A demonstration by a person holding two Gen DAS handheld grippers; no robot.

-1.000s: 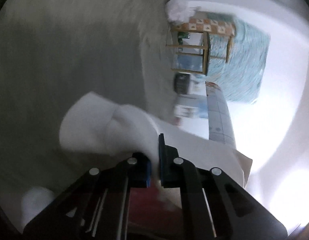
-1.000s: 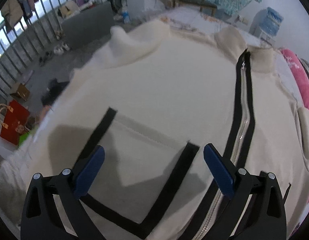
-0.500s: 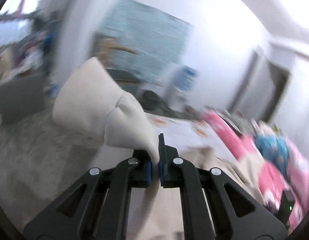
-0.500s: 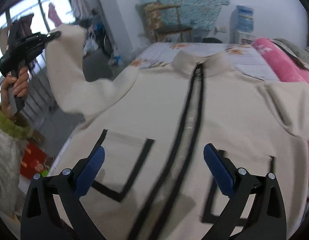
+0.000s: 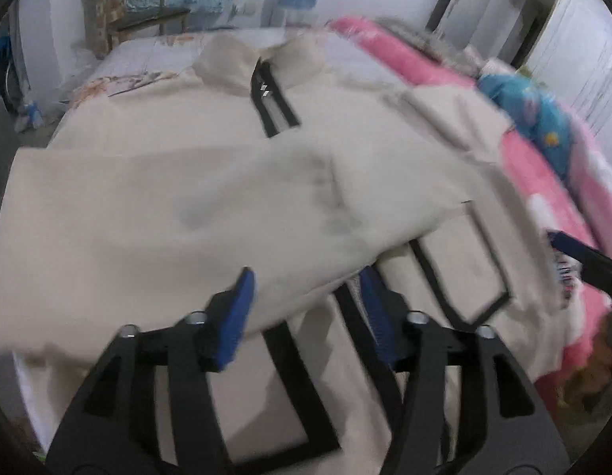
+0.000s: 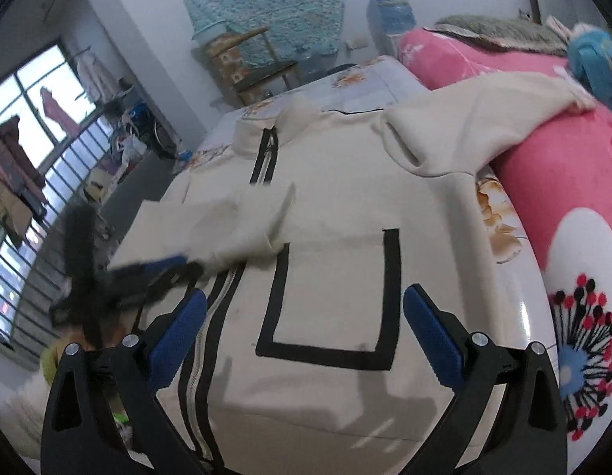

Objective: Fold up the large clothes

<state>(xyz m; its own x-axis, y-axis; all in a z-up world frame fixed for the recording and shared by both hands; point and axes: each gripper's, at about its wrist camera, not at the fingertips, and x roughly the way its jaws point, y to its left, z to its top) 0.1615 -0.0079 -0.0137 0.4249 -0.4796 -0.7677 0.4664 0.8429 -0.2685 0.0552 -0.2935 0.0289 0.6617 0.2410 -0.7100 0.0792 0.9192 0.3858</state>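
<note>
No brand, label or readable writing shows on anything in either view. The cream jacket [image 6: 345,206] lies face up on the bed [image 6: 369,79], its collar toward the far end. A black-edged zipper [image 6: 266,154] runs down its middle, and black bands outline a square pocket [image 6: 329,293] on the front. Its left sleeve [image 5: 195,213] lies folded across the chest, covering the middle stretch of the zipper. The other sleeve [image 6: 476,122] is draped up over the pink quilt [image 6: 563,182] that runs along the bed's side.

The left claw [image 5: 306,308] hangs over the folded sleeve's end, its blue pads [image 5: 234,308] parting; the sleeve's cuff edge lies between them, and the pads do not press on it. The right claw [image 6: 306,336] stands wide open above the outlined pocket, holding nothing. In the right wrist view the left claw appears only as a dark blur beside the sleeve's end.
</note>
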